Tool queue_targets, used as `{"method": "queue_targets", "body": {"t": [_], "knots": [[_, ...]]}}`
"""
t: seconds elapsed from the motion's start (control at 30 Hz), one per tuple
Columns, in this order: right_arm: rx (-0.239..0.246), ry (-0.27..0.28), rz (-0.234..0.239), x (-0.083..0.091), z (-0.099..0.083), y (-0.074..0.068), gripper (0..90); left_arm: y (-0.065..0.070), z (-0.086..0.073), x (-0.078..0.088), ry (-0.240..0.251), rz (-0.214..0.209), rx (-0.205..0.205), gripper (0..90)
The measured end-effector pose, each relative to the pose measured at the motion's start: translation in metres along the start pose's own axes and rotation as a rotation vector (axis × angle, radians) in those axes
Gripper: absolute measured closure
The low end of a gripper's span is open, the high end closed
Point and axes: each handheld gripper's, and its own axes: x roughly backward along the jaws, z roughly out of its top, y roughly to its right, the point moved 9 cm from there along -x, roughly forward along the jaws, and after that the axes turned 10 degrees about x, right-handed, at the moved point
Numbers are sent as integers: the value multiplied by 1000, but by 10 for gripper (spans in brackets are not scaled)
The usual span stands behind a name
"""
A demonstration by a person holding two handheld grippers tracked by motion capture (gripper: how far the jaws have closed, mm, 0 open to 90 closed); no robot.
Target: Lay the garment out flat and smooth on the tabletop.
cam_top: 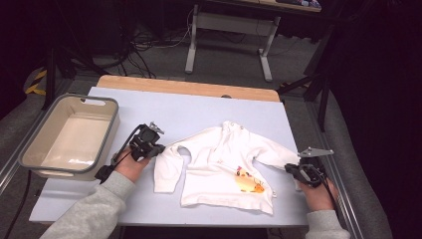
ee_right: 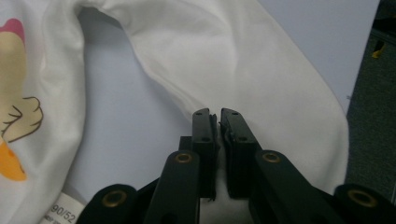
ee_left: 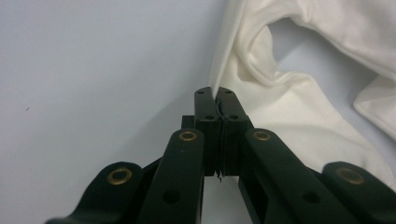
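While we reach in low from both sides, our left gripper [cam_top: 151, 144] and right gripper [cam_top: 293, 170] each pinch a sleeve of the white baby top [cam_top: 224, 164] lying flat on the table [cam_top: 149, 104]; the pinched cloth hides between the jaws.

A white shirt [cam_top: 224, 164] lies spread on the table [cam_top: 149, 107], the left gripper [cam_top: 155, 148] and the right gripper [cam_top: 291, 169] each pinching a sleeve; a tub [cam_top: 30, 149] sits at the left.

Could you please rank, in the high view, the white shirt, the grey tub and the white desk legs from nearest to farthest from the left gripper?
From the left gripper:
1. White shirt, its sleeve at the jaws.
2. Grey tub, on the table's left edge.
3. White desk legs, beyond the table's far edge.
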Motion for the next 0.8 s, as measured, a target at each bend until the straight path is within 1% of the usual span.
{"method": "queue_targets", "body": {"t": [0.07,0.1,0.13,0.2,0.27,0.3,0.33,0.37,0.4,0.43,0.47,0.5,0.53,0.57,0.6,0.63,0.67,0.7,0.73,0.8], "knots": [[-9,-5,-13,4,-5,4,846,-5,-5,4,-7,27,10,886],[-16,-10,-10,5,-8,6,846,-7,-9,7,-14,43,15,887],[-16,-10,-10,5,-8,6,846,-7,-9,7,-14,43,15,886],[-22,-13,-8,7,-9,7,843,-9,-13,11,-19,46,32,886],[-30,2,-7,9,-8,7,822,-10,-16,13,-22,37,50,885],[-37,28,1,10,-3,5,747,-8,-15,15,-7,16,47,874],[-37,28,1,10,-3,5,747,-8,-15,15,-7,16,47,836],[-31,57,6,11,4,4,694,-7,-9,18,25,14,36,744],[-31,57,6,11,4,4,694,-7,-9,18,25,14,36,707],[-30,65,9,11,7,3,674,-5,-6,19,41,5,34,707],[-29,79,14,10,11,2,641,-4,-2,19,51,4,31,662],[-28,97,27,8,20,-1,615,0,4,19,61,-3,20,577],[-25,103,30,7,23,-2,588,0,4,19,61,-3,20,552],[-25,103,30,7,23,-2,588,4,8,18,71,-7,15,552],[-22,113,27,5,28,-2,556,7,12,17,77,-13,6,523],[-25,122,31,3,32,-3,553,11,16,16,86,-15,-3,501],[-25,135,43,-1,40,-4,535,15,23,14,96,-27,-16,461],[-25,135,43,-1,40,-4,535,15,23,14,96,-27,-16,443],[-26,141,46,-2,44,-5,527,17,27,12,100,-33,-24,443],[-22,155,70,-9,55,-7,506,23,38,5,113,-63,-17,407]]}}
